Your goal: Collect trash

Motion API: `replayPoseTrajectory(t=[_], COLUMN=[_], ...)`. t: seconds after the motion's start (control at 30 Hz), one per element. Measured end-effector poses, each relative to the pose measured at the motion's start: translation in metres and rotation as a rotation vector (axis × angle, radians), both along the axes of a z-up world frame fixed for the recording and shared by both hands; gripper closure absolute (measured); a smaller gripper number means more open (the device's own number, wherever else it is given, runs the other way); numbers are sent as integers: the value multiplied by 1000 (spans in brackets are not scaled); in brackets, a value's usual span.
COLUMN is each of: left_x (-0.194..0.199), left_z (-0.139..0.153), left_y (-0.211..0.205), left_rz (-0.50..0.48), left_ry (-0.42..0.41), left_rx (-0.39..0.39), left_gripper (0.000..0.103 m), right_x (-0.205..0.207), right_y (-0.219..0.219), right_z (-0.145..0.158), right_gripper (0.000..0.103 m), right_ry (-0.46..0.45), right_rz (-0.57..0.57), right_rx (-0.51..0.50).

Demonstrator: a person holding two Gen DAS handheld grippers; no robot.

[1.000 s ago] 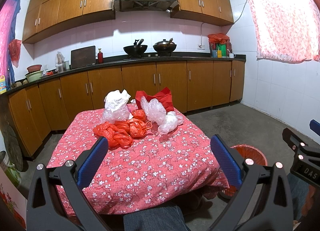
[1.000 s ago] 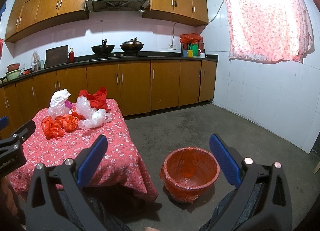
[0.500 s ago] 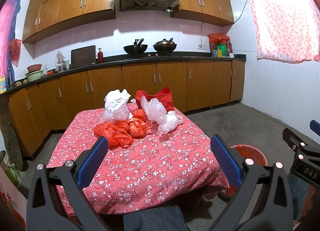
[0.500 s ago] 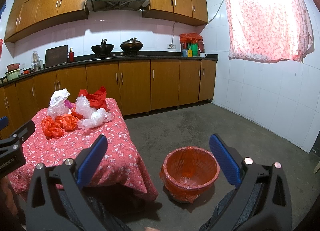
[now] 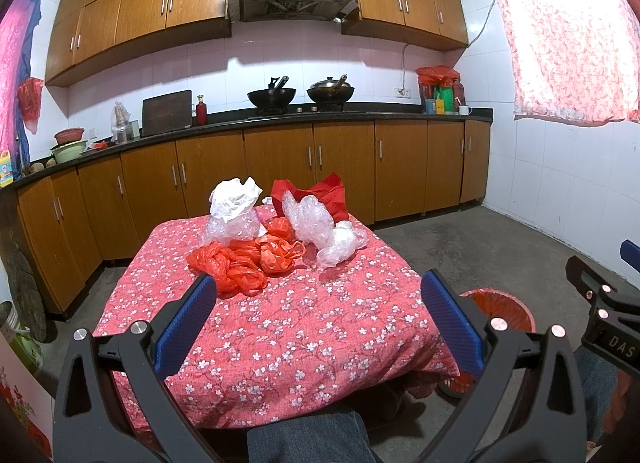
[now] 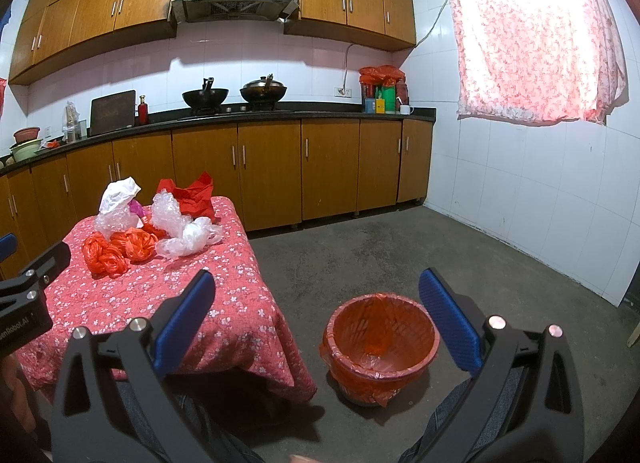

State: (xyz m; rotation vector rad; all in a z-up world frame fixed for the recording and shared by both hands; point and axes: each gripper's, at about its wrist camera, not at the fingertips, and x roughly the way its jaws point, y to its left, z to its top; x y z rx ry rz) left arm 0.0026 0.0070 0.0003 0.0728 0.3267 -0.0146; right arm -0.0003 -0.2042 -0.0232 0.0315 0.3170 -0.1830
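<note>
The left gripper (image 5: 318, 317) is held level over the near edge of the table (image 5: 320, 343), its blue fingers (image 5: 186, 327) spread wide and holding nothing. It points toward the trash piled at the table's far end: orange bags (image 5: 244, 263), clear plastic wrap (image 5: 310, 223), a white bag (image 5: 234, 199) and a red bag (image 5: 324, 193). The right gripper (image 6: 316, 317) is held to the right of the table, fingers also spread wide and empty, aimed over the floor just above the bin (image 6: 380, 343) lined with an orange bag, which stands beside the table.
</note>
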Motion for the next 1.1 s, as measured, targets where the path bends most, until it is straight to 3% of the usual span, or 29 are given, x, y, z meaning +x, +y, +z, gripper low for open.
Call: replayPoseTrajectory(t=[0.57, 0.87, 0.93, 1.1], left_x=[3, 37, 48, 78], left_z=[-7, -20, -21, -24], left_y=[1, 34, 50, 89], left_rz=[16, 112, 151, 254], left_ry=[9, 98, 116, 136], left_rx=[3, -38, -57, -71], left_gripper=[2, 2, 2, 2], right_x=[5, 51, 69, 118], right_y=[1, 11, 17, 43], right_z=[-3, -8, -9, -10], right_gripper=[4, 4, 6, 25], right_ry=[13, 84, 110, 163], right_rz=[20, 107, 132, 217], right_rx=[3, 62, 80, 45])
